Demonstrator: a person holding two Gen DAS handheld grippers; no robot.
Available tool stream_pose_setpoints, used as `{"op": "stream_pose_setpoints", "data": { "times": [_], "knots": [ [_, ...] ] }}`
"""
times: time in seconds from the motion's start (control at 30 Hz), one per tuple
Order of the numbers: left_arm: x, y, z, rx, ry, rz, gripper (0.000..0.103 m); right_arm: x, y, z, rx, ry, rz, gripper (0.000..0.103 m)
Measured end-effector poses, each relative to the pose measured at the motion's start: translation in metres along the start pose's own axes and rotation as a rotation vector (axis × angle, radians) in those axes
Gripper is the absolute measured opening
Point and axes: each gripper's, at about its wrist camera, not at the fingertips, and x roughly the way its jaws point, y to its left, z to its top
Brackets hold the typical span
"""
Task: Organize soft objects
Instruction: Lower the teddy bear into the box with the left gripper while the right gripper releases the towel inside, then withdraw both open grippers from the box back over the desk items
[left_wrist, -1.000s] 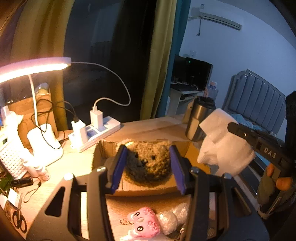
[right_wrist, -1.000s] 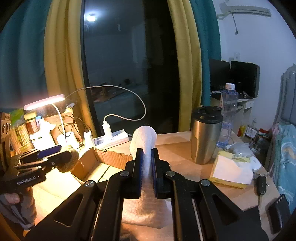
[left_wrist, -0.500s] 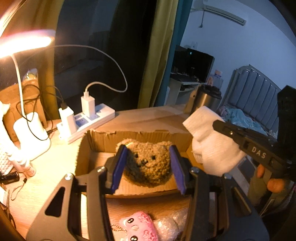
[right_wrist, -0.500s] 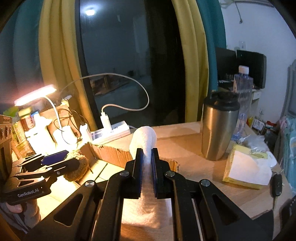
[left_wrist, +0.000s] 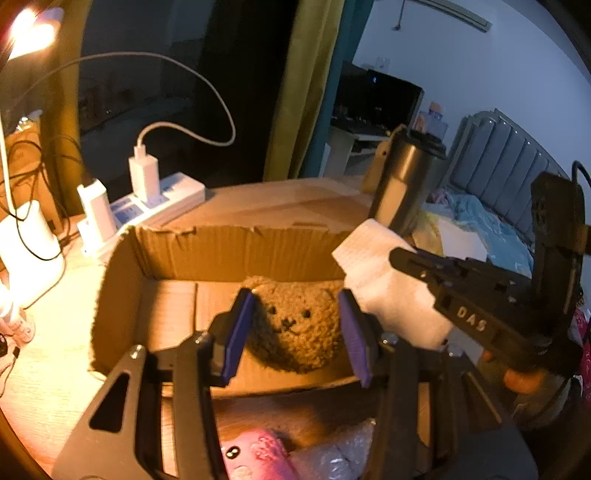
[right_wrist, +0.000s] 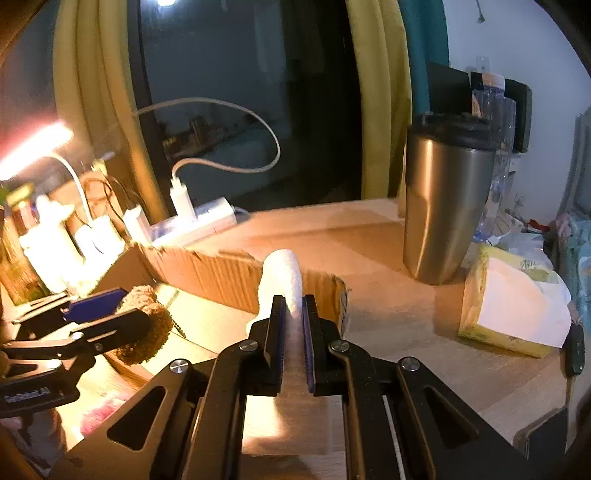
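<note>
Two hand-held grippers: both carry soft things over an open cardboard box (left_wrist: 236, 254) on the worktop (right_wrist: 388, 258).
Left hand-held gripper (left_wrist: 295, 325): its blue pads (left_wrist: 240, 328) sit on either side of a brown fuzzy bear plush (left_wrist: 295, 325), squeezing it at the sides.
Bear plush position: inside the box, low over the box floor near the front wall, face turned toward the camera; contact with the floor cannot be told.
Right hand-held gripper (right_wrist: 293, 325): jaws drawn narrow, pinching a white foam sheet (right_wrist: 284, 280) that stands up between them.
Foam sheet position: at the box's right end, over its rim, just beside the bear plush; in the left wrist view the sheet (left_wrist: 384, 280) bulges out of the black gripper marked DAS.
Nearest the left camera: a pink plush keychain (left_wrist: 255, 458) and a bubble-wrap piece (left_wrist: 332, 458) lie on the worktop in front of the box.
Right of the box: a yellow tissue pack (right_wrist: 513, 306).
Behind the tissue pack: a steel tumbler with a black lid (right_wrist: 443, 199), and a water bottle (right_wrist: 498, 122) behind it.
Far left: a white power strip (left_wrist: 159, 203) with chargers plugged in, behind the box; a lit desk lamp (left_wrist: 29, 33) over it.
</note>
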Motion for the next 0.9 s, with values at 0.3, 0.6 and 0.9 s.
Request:
{"op": "stream_pose_setpoints", "data": {
  "times": [0.3,0.6,0.9],
  "knots": [
    [0.022,-0.006,-0.006,0.003,0.065,-0.031,0.055,-0.004,0.009,-0.003,-0.088,-0.026,-0.114,0.036],
    [0.018,-0.010,-0.005,0.012,0.057,-0.037,0.063,-0.003,-0.007,-0.009,-0.053,0.032,-0.133,0.054],
    [0.008,-0.006,-0.005,0.007,0.042,-0.025,0.066,0.025,-0.017,-0.025,0.001,0.152,-0.121,0.054]
  ]
}}
